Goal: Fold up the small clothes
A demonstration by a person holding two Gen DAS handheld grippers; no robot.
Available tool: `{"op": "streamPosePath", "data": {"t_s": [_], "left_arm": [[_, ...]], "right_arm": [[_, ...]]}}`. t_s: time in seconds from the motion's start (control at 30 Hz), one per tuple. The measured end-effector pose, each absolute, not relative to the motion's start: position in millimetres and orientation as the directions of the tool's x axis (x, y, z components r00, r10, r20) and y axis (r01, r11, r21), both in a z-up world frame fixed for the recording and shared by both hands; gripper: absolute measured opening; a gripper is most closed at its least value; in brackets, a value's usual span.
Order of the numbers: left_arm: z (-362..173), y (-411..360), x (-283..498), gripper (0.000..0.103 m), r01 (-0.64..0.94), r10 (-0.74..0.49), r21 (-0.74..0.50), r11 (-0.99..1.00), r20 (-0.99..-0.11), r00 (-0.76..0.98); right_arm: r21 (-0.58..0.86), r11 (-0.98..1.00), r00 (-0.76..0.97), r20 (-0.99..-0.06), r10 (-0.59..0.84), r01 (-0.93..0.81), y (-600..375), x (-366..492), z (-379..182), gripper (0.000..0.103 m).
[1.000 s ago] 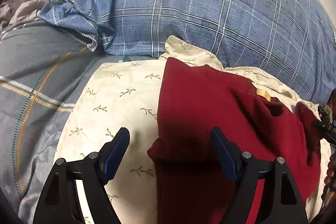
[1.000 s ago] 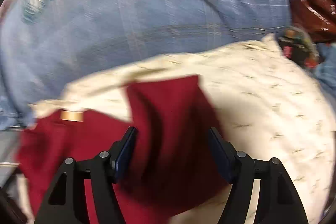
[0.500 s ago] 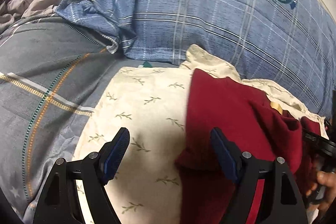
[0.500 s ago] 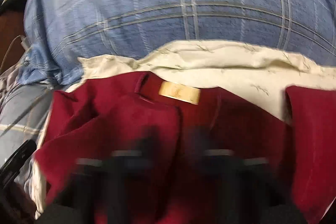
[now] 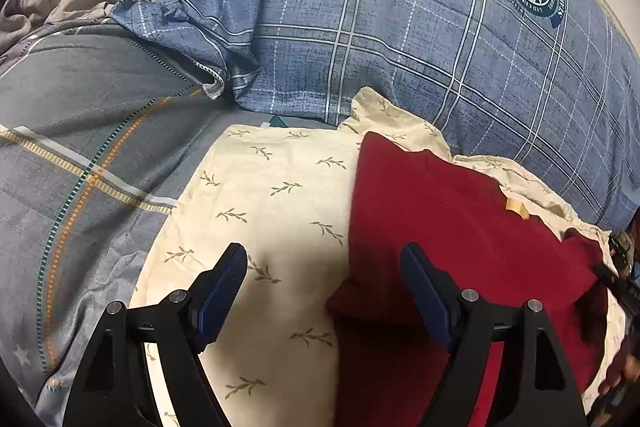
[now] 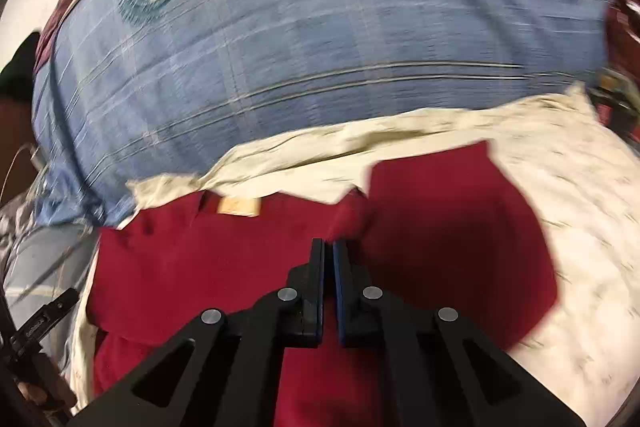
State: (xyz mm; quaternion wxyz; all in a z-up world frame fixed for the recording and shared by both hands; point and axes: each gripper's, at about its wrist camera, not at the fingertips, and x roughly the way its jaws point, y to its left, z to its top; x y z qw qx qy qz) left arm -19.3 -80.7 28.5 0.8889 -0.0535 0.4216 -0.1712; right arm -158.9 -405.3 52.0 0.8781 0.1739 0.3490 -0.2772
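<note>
Two grippers — right gripper (image 6: 329, 247) pinches red garment (image 6: 440, 227), left gripper (image 5: 324, 271) agape.

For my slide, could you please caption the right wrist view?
Right gripper shut on a fold of the red garment lying on the leaf-print cloth.

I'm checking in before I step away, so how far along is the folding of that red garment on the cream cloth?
Early stage. Done: the dark red garment lies spread on the cream leaf-print cloth, one side apparently folded inward. In hand: the right gripper is shut, pinching a bunched bit of the fabric near the collar label; the left gripper is open over the garment's edge, holding nothing. Left: the remaining folds.
</note>
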Motion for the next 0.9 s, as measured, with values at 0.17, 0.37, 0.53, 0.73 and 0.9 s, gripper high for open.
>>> {"op": "streamPosePath", "data": {"t_s": [0.17, 0.37, 0.53, 0.73, 0.9], "left_arm": [[25.7, -81.5, -16.4, 0.079, 0.25, -0.341, -0.237, 0.939, -0.744, 0.575], [24.2, -79.6, -12.5, 0.079, 0.244, -0.301, -0.194, 0.95, -0.77, 0.562], [24.8, -71.3, -2.7, 0.079, 0.265, -0.427, -0.335, 0.904, -0.742, 0.516], [8.5, -98.5, 12.8, 0.077, 0.305, -0.41, -0.29, 0.907, -0.776, 0.48], [-1.9, -122.8, 19.6, 0.038, 0.327, -0.362, -0.222, 0.919, -0.803, 0.473]], "right_arm": [[0.096, 0.807, 0.575, -0.751, -0.325, 0.582, -390.5, -161.1, 50.3, 0.025], [0.204, 0.939, 0.691, -0.721, -0.048, 0.279, -314.0, -118.1, 69.6, 0.049], [0.169, 0.961, 0.663, -0.748, -0.018, 0.217, -273.3, -92.9, 55.1, 0.049], [0.096, 0.944, 0.602, -0.789, -0.122, 0.317, -300.7, -129.6, 35.0, 0.053], [0.134, 0.877, 0.555, -0.815, -0.167, 0.461, -352.8, -179.3, 31.2, 0.053]]}}
